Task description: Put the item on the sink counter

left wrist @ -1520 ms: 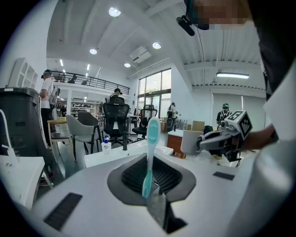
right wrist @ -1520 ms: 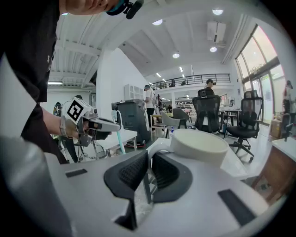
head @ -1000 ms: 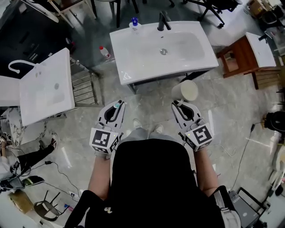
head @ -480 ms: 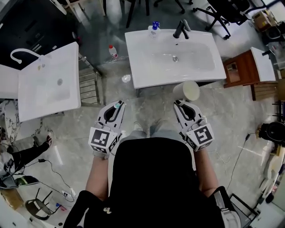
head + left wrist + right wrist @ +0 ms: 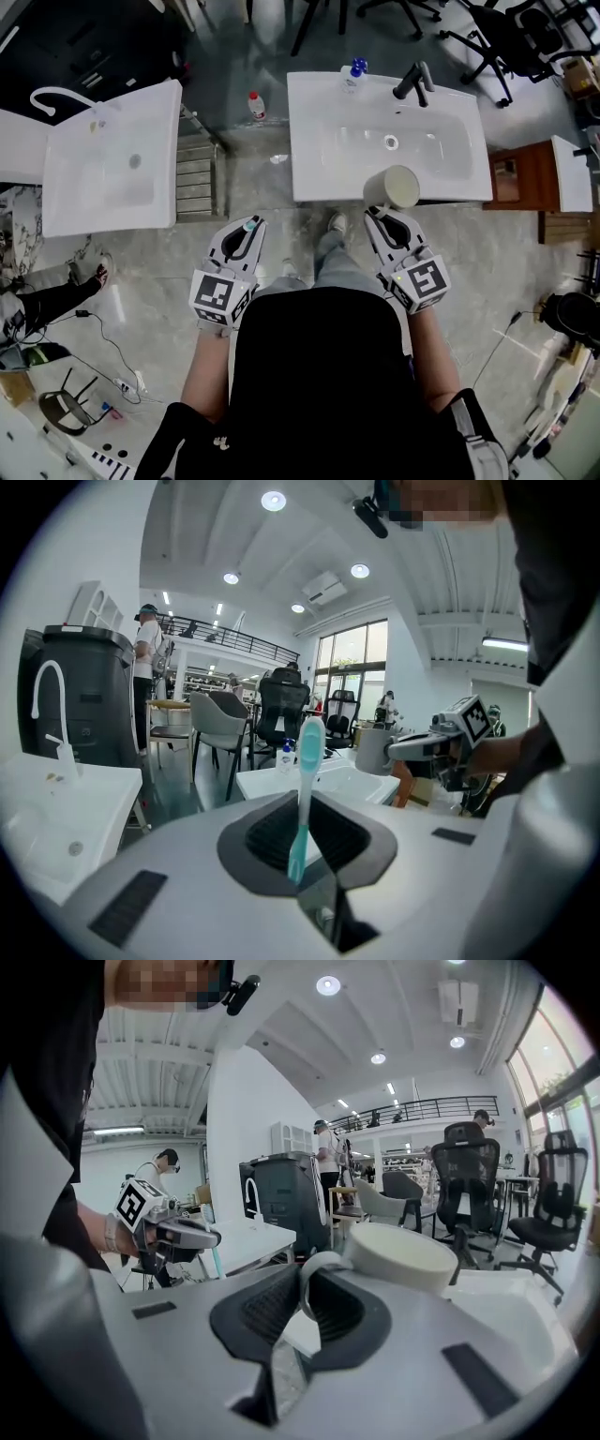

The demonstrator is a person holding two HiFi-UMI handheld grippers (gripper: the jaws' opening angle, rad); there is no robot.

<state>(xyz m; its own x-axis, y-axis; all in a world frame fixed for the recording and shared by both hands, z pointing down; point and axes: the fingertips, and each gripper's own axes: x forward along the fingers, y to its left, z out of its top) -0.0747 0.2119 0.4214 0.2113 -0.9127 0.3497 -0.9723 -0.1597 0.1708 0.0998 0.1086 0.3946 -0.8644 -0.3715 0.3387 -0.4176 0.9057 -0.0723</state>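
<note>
Marker-cubed left gripper [image 5: 246,228] grips toothbrush [image 5: 307,771], right gripper [image 5: 386,216] mug [image 5: 394,187].

A second white washbasin [image 5: 112,173] stands at left, a slatted metal rack [image 5: 199,178] beside it. A red-capped bottle [image 5: 254,105] sits on the floor, black office chairs [image 5: 511,42] beyond.

Grey marbled floor tiles [image 5: 525,272] fill the head view. A white basin unit [image 5: 108,159] stands at left with a slatted metal rack [image 5: 195,178] beside it. A brown wooden cabinet [image 5: 520,183] sits at right, and black office chairs [image 5: 506,37] at upper right. In the left gripper view, round ceiling lights [image 5: 274,500] glow above tall windows [image 5: 352,663] and a railed mezzanine [image 5: 234,641].
</note>
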